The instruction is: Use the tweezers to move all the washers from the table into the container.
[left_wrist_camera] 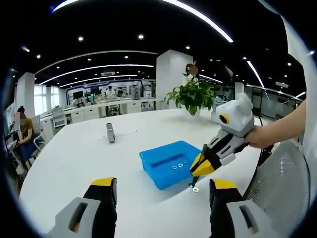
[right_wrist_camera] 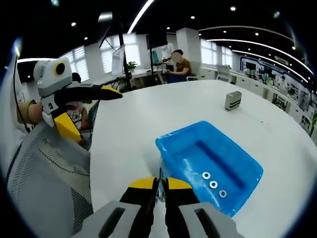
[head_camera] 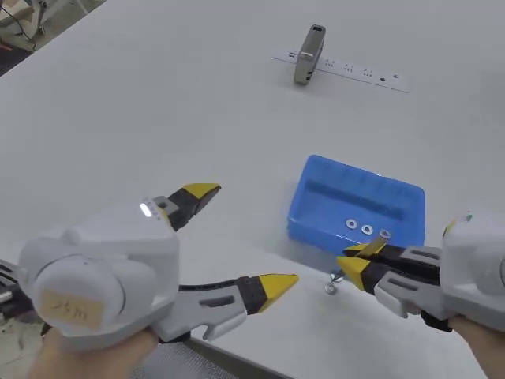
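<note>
Right gripper: jaws pinched shut on the tweezers; squeeze evenly.
Washer: at the tweezers' tips, by the tabletop's near edge, just beside the container.
Lift: clear the container's wall before you release.
Left gripper: jaws wide apart, empty.

This is a big open office. The tabletop is wide, white and smooth. The ceiling is dark, with small round lights and long bright strips that curve across it. A thick white pillar stands behind a green plant. Rows of desks sit far back. Tall windows let in daylight on one side. A mesh chair stands by the tabletop's edge.
</note>
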{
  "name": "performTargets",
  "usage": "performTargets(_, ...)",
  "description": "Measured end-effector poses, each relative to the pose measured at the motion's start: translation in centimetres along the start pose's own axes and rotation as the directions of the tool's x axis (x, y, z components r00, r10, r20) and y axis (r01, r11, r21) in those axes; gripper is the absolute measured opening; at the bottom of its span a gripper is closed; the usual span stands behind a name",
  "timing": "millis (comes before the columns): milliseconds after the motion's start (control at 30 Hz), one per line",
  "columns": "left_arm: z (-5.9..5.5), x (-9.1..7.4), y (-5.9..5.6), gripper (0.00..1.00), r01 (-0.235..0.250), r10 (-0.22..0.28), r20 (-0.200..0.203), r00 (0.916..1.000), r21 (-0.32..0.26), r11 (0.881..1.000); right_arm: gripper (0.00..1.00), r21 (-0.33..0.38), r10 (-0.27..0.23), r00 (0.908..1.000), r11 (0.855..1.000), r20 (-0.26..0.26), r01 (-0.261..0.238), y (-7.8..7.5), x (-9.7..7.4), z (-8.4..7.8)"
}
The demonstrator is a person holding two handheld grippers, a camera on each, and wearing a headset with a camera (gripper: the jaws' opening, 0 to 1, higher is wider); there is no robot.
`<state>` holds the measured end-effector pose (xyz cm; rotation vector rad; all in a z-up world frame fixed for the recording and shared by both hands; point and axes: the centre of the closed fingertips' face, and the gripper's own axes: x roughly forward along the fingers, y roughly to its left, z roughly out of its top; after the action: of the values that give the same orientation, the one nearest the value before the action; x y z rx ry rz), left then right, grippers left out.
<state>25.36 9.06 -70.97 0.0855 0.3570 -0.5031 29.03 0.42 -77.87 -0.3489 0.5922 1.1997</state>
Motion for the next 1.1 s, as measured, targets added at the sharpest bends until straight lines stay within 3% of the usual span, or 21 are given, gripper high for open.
performTargets(333,0.0,0.0,0.1,0.77,-0.003,0.003,-0.001,1.0,0.002,1.0,0.02,-0.038,-0.004,1.0,0.999,-0.005,0.004,0.1,-0.4,0.7)
performTargets(600,0.0,0.0,0.0,0.77,-0.001,0.001,0.001,1.0,0.003,1.0,0.02,-0.043,0.025,0.996,0.999,0.086,-0.022,0.5,-2.6,5.0)
performTargets(833,0.0,0.0,0.1,0.76,-0.002,0.002,0.002,1.0,0.004,1.0,0.02,-0.036,0.023,0.9816,0.999,0.19,-0.017,0.0,-4.6,9.2)
performTargets(967,0.1,-0.1,0.1,0.76,-0.003,0.003,0.005,1.0,0.0,1.0,0.02,-0.038,0.005,0.9773,0.999,0.212,0.004,-0.8,-4.9,10.4)
performTargets(1100,0.0,-0.1,0.1,0.76,-0.002,0.002,0.003,1.0,0.002,1.0,0.02,-0.024,-0.037,0.9788,0.999,0.201,0.042,-2.7,-4.3,10.5)
